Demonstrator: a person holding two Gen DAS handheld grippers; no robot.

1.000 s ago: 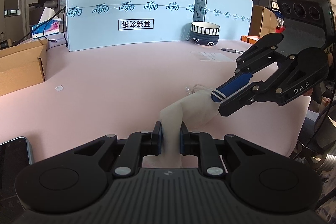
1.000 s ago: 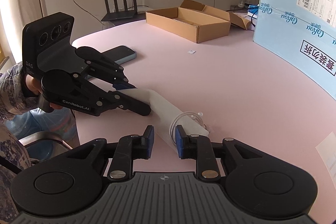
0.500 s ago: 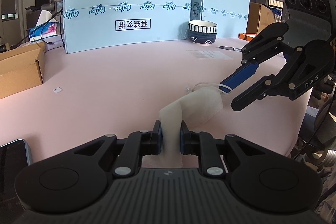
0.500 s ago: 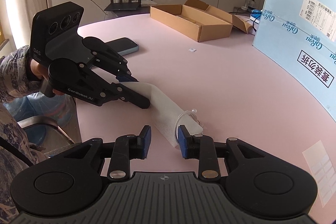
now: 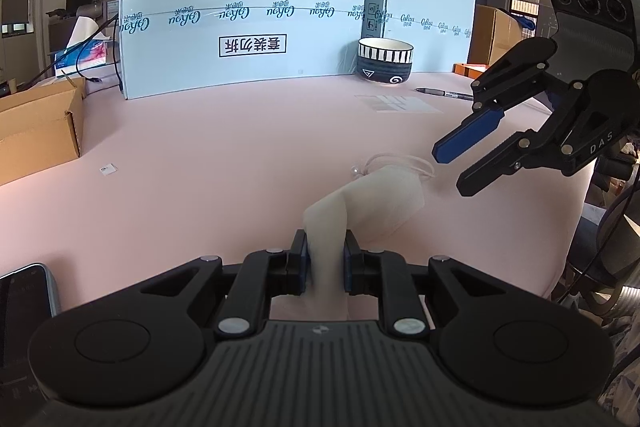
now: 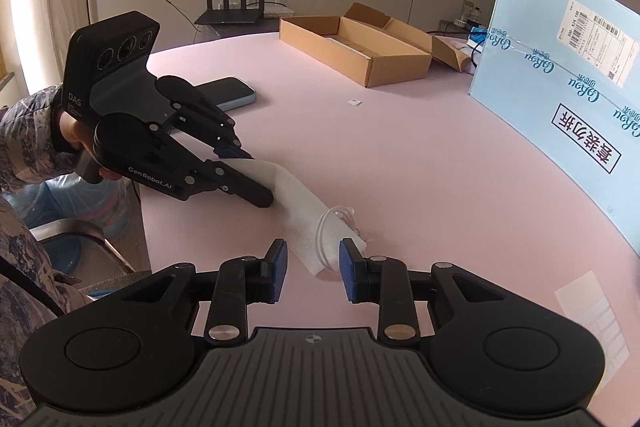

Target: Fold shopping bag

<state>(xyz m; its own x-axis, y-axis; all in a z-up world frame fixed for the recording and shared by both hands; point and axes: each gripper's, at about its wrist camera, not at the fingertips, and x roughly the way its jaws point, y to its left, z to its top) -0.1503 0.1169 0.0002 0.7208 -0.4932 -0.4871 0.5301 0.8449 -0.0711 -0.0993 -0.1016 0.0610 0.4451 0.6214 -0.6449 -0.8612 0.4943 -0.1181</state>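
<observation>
Nearest, the left tool is clamped on one end of the shopping bag, a white strip already folded narrow, which arches up from that grip and lies along the pink tabletop. Beyond it, the right tool hovers with its jaws spread apart and empty, just at the bag's far end where the clear cord handles curl. Probably a lengthwise fold is in hand; next likely calls for bringing the ends together without loosening the strip
</observation>
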